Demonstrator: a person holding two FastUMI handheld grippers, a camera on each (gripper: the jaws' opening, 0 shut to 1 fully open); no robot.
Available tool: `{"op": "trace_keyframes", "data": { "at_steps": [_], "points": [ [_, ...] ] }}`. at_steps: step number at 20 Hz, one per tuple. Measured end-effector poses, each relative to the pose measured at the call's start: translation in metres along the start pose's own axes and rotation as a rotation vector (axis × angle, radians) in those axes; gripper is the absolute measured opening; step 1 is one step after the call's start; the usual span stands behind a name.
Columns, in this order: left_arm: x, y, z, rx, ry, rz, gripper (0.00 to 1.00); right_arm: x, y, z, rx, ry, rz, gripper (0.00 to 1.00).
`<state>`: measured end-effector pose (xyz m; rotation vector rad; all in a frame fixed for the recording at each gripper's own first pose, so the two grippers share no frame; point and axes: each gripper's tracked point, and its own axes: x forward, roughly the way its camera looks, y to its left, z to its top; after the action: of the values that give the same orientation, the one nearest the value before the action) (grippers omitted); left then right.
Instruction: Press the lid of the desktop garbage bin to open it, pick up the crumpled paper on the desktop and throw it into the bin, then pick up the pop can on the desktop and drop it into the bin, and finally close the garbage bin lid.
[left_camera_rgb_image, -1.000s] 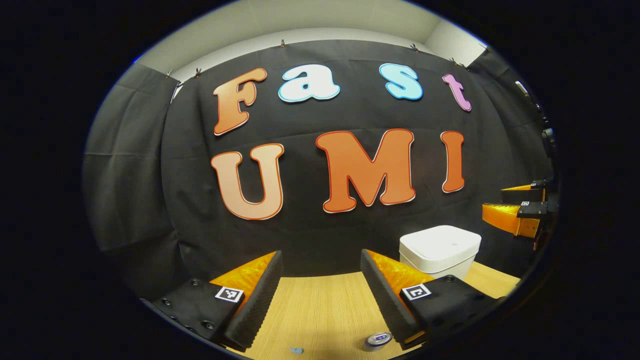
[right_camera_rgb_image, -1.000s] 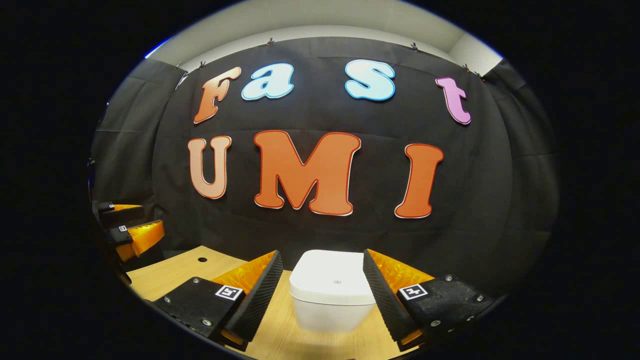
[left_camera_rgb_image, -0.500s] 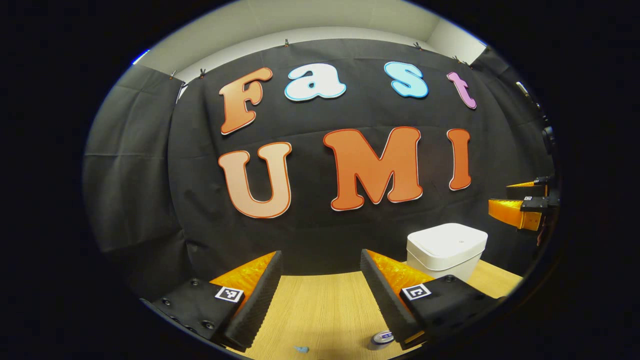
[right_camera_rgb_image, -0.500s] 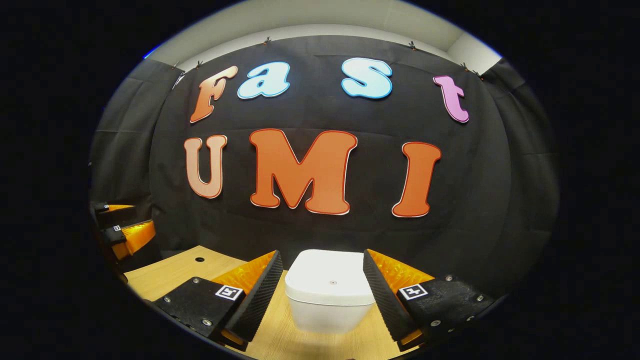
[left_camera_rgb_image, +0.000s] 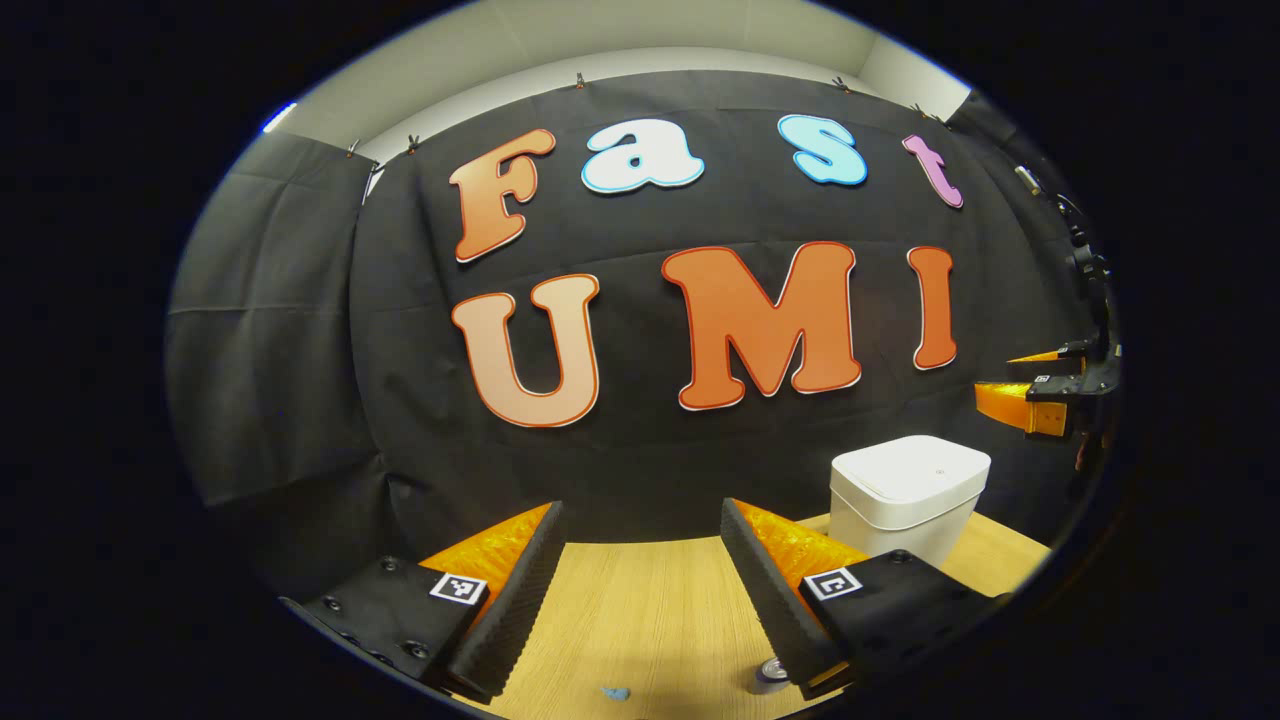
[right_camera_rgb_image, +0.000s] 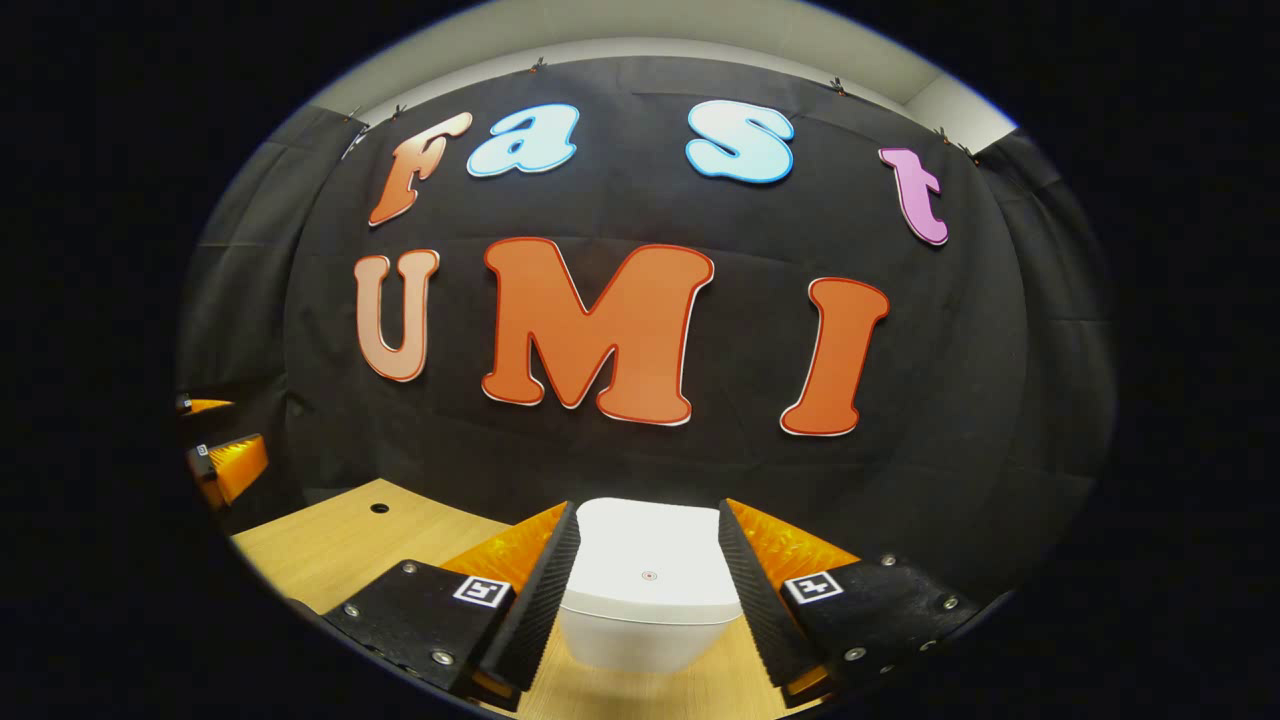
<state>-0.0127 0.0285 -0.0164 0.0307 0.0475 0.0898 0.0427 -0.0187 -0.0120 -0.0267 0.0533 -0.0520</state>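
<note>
Step judged: lid press, not yet made. Right tool (right_camera_rgb_image: 648, 590) held above and short of bin (right_camera_rgb_image: 648, 620); jaws spread wide, nothing gripped, bin framed between its fingers. Lid (right_camera_rgb_image: 648, 560) seen shut, small dot near centre. Press best made straight down on lid, one fingertip or narrowed jaws advised, bin not shoved across desk (right_camera_rgb_image: 340, 545).

Bin upright, long axis vertical, lid facing up. Left tool (left_camera_rgb_image: 640, 600) open, empty; can (left_camera_rgb_image: 768, 675) just below its right finger; blue scrap (left_camera_rgb_image: 614, 692) below gap.

1. Left gripper view: low over table (left_camera_rgb_image: 640, 610), facing the wall; bin (left_camera_rgb_image: 908, 490) off right, farther.
2. Right gripper view: close above bin (right_camera_rgb_image: 648, 590), same wall.
3. Shared: bin, table, wall.
</note>
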Motion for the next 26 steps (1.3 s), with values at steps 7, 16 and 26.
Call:
{"op": "trace_keyframes", "data": {
  "at_steps": [7, 16, 26],
  "points": [
    [-0.007, 0.027, -0.01, -0.005, 0.027, 0.09, 0.96, 0.031, 0.001, -0.027, 0.016, 0.085, 0.013, 0.34],
    [-0.013, 0.052, -0.018, 0.001, 0.057, 0.195, 1.0, 0.067, 0.002, -0.069, 0.046, 0.171, 0.026, 0.01],
    [-0.013, 0.061, -0.027, 0.017, 0.092, 0.263, 0.99, 0.088, 0.009, -0.11, 0.046, 0.255, 0.073, 0.01]
  ]
}}
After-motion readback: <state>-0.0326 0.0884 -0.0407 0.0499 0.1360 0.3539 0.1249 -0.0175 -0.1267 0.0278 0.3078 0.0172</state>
